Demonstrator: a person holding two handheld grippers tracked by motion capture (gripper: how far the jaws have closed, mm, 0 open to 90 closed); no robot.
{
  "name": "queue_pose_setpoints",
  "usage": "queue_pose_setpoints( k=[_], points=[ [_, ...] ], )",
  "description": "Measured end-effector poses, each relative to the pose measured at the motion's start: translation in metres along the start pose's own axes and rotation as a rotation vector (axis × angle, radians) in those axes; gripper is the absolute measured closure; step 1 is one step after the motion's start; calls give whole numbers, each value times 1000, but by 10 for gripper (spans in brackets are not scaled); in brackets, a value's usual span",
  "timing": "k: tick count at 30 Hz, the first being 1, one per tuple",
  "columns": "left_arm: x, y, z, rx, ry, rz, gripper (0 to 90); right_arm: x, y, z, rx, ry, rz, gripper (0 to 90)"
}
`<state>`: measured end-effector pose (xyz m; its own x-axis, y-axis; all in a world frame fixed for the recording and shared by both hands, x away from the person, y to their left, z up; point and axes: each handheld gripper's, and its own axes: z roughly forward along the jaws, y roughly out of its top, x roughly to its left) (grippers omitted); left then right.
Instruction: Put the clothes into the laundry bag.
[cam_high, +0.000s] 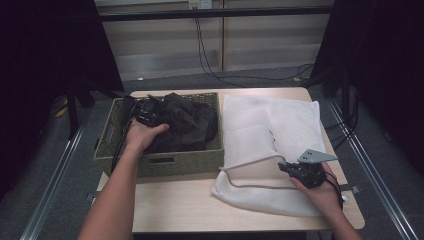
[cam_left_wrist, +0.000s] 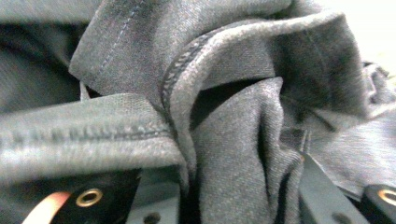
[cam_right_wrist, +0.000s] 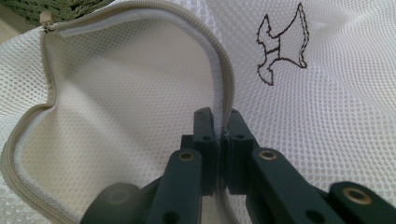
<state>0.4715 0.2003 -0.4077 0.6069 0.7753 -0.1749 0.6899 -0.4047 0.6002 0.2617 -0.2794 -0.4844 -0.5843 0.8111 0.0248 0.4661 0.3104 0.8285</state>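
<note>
Seemingly the work is at the pick-up step: dark clothing is being taken from a basket so it can go into a mesh laundry bag.

From the high view, the left gripper (cam_high: 146, 114) sits in the green woven basket (cam_high: 111, 131), buried in the black garment (cam_high: 186, 124) just beyond the hand. The right gripper (cam_high: 300, 171) rests on the white mesh bag (cam_high: 295, 125), which lies flat on the bench (cam_high: 175, 205) beside the basket.

Along the left gripper view, a thick fold of the garment (cam_left_wrist: 224, 140) is bunched between the jaws, which are clamped on it; a hemmed edge crosses in front.

Through the right gripper view, the right gripper (cam_right_wrist: 218, 133) has its jaws together on the bag's zippered rim (cam_right_wrist: 219, 65), holding the mouth open ahead and to its left.

Next the garment needs lifting clear of the basket wall and carrying across to that opening. Trailing cloth could snag on the basket rim, and the mouth is shallow, so the rim may need raising.
</note>
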Motion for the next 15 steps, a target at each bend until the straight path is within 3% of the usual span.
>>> queue_pose_setpoints(
  k=[1,2,3,4,5,6,7,8,9,12,15],
  points=[
    [-1,0,-7,-55,-1,-22,710,0,0,0,-1,3,2,868],
    [-1,0,-7,-55,-1,-22,710,0,0,0,-1,3,2,868],
    [0,1,-15,-77,-17,-3,710,0,0,0,0,2,1,868],
    [-2,2,-30,-144,-14,8,709,0,0,0,1,2,3,868],
    [-2,2,-30,-144,-14,8,709,0,0,0,1,2,3,868],
    [-3,3,-43,-208,-19,17,709,0,0,1,4,0,7,869],
    [-3,3,-43,-208,-19,17,709,0,0,1,4,0,7,869],
    [-6,5,-57,-270,-5,13,709,1,0,1,1,-2,5,868],
    [-6,5,-57,-270,-5,13,709,1,0,1,2,-1,4,868],
    [-12,10,-83,-353,11,44,710,0,0,1,0,-3,7,869],
    [-17,13,-102,-431,-4,51,710,0,0,2,0,-4,3,869]
  ],
)
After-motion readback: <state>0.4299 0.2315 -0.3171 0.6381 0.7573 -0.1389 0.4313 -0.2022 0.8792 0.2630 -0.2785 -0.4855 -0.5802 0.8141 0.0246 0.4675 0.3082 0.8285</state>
